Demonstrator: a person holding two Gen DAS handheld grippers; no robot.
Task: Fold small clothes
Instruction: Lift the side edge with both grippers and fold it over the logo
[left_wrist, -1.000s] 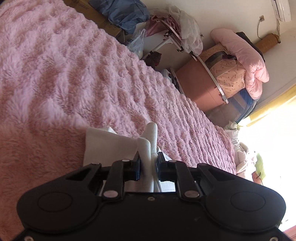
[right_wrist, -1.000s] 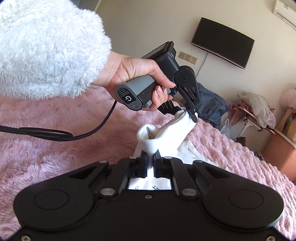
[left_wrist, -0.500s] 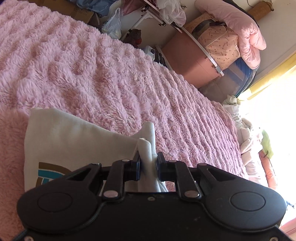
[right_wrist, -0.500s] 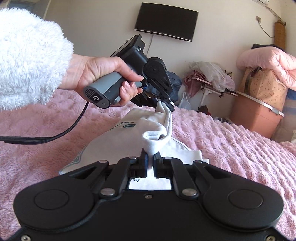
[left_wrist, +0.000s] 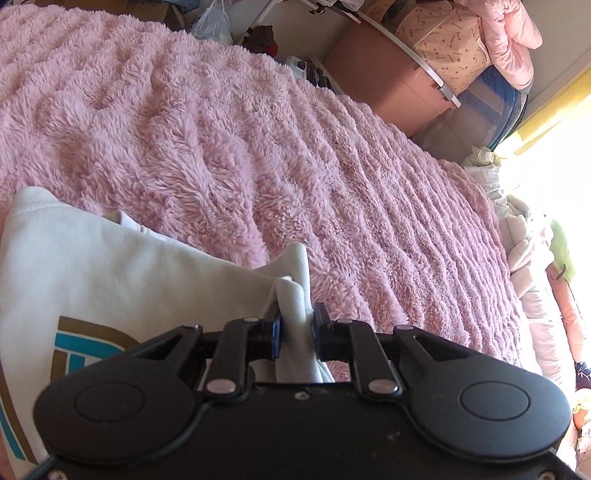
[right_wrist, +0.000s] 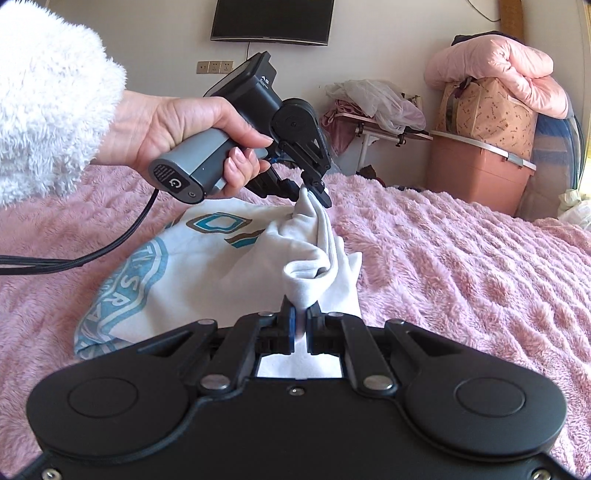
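In the left wrist view the left gripper (left_wrist: 297, 328) is clenched on a bunched edge of the white shirt (left_wrist: 122, 280), and far more of that shirt shows than a second ago: then only a small white corner lay beside the jaws, now a broad panel with a brown and teal print spreads to the left over the pink fuzzy blanket (left_wrist: 258, 147), which suggests the cloth has been drawn out and lowered toward the bed; the storage box (left_wrist: 388, 88) and the bundled pink quilt (left_wrist: 509, 33) on the far side have slid toward the top of the picture. In the right wrist view the right gripper (right_wrist: 300, 326) is clamped tight on another pinch of the same shirt (right_wrist: 207, 266), close in front of its jaws, while a hand (right_wrist: 177, 125) in a fluffy white sleeve (right_wrist: 48, 96) holds the left gripper (right_wrist: 314, 192), which pinches the shirt further off; a second ago the cloth hung as a small bunched lump between the two, and now it lies opened out with its printed lettering showing, most of it resting on the blanket. I judge the shirt is being spread flat, so folding proper has not yet begun
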